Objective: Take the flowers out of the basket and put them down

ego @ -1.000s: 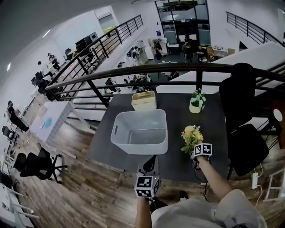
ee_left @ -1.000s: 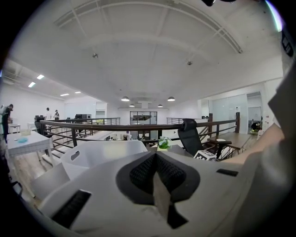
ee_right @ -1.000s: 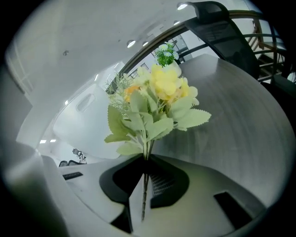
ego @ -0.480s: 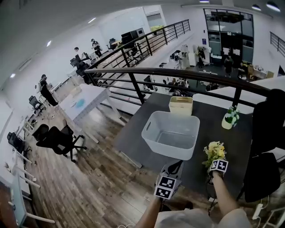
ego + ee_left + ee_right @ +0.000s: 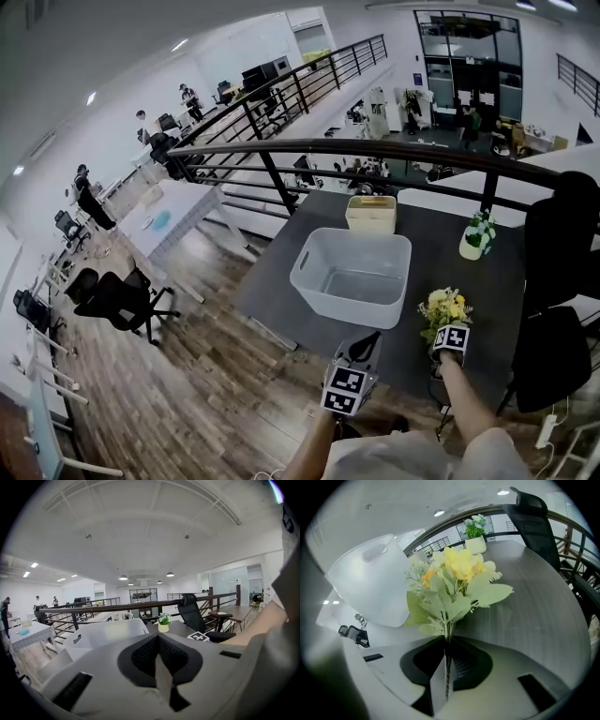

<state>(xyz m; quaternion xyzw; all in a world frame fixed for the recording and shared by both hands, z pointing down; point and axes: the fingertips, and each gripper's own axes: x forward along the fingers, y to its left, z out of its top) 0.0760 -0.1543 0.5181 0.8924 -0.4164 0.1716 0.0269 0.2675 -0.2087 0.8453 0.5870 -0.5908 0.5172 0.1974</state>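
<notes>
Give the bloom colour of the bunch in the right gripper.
Pale yellow flowers; clearest in the right gripper view.

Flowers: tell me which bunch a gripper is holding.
The yellow bunch, its stem clamped in the right gripper; the white-flowered bunch stands in its pot farther back on the table.

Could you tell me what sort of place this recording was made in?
It looks like an open-plan office, likely on an upper level: swivel chairs, a white desk and a long black railing.

Smooth white plastic basket [image 5: 330, 302], matt grey wood-grain table [image 5: 436, 246], cloth-like flowers [image 5: 444, 307], black metal railing [image 5: 375, 147], wooden plank floor [image 5: 187, 375]
</notes>
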